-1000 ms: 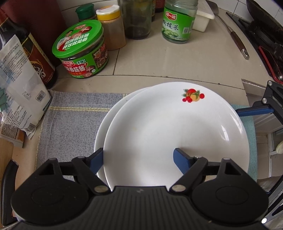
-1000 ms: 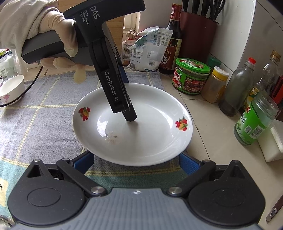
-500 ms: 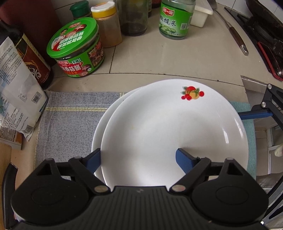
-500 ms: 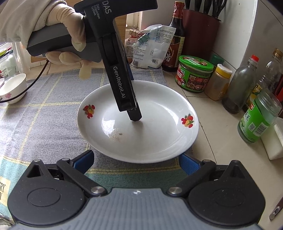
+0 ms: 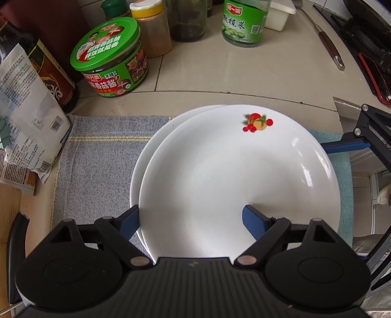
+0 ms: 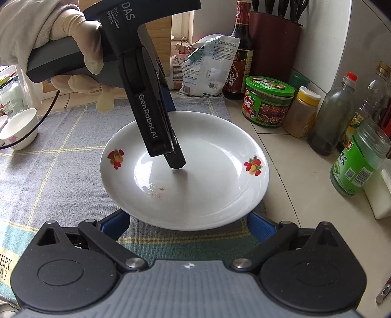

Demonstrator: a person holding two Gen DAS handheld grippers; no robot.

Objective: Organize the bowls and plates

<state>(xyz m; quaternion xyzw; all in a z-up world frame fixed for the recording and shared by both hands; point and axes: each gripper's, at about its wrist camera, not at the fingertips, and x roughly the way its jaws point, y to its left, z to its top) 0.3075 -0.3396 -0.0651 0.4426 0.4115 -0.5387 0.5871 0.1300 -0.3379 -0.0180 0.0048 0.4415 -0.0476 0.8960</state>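
Observation:
A white plate with fruit decals [image 5: 232, 171] lies on a second white plate [image 5: 146, 156], offset to its right, on a grey-blue cloth [image 5: 97, 151]. My left gripper [image 5: 190, 220] is open, one finger over the top plate's inside, the other outside its near rim. In the right wrist view the plate [image 6: 207, 176] shows with the left gripper's finger [image 6: 174, 159] over its middle. My right gripper [image 6: 188, 226] is open, its blue fingers at the plate's near rim, partly under it. The lower plate is hidden in this view.
A green-lidded jar [image 5: 110, 58], a yellow-capped spice jar [image 5: 151, 27], a green pickle jar [image 5: 244, 22], a soy bottle [image 6: 240, 53] and a white bag [image 5: 22, 107] stand behind the plates. A small bowl [image 6: 19, 129] sits far left. A spatula [image 5: 327, 41] lies right.
Both grippers have moved a little closer to the plates. The top plate stays in place between the open left fingers. Nothing was taken hold of.

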